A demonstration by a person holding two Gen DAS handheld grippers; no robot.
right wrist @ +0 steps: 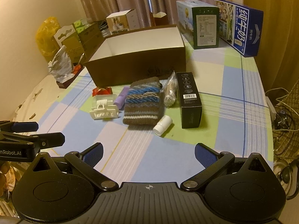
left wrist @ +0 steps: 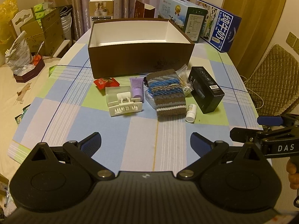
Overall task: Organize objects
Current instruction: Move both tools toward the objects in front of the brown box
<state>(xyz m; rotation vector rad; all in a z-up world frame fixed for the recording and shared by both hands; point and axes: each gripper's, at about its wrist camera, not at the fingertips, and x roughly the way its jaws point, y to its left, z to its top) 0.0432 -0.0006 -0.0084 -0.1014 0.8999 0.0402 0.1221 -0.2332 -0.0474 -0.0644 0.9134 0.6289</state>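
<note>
Nearest, the left gripper (left wrist: 145,141) hangs over the checked tablecloth (left wrist: 104,136) with its blue-padded fingers (left wrist: 93,141) spread wide and nothing between them. Beside it the right gripper (right wrist: 148,154) hovers the same way, jaws apart and empty, above the near part of the table.

Just beyond lies a loose cluster of small things. A white pill bottle (right wrist: 163,125) lies on its side, touching the near corner of a folded striped knit piece (right wrist: 143,102). To the left of the knit sits a white plastic clip holder (left wrist: 125,106) with a pale case (left wrist: 115,92) behind it, and a lilac tube (left wrist: 137,88) lies between the case and the knit. To the right of the knit a bag of cotton swabs (right wrist: 171,93) leans against a long black carton (right wrist: 189,100). A red snack packet (left wrist: 105,83) lies at the far left of the cluster, near the foot of the box.

Behind them stands an open brown box (left wrist: 140,57), white inside; its floor, so far as it shows, is bare. Farther back, two milk cartons (right wrist: 241,26) stand at the table's far right corner, and curtains (left wrist: 84,0) hang behind
</note>
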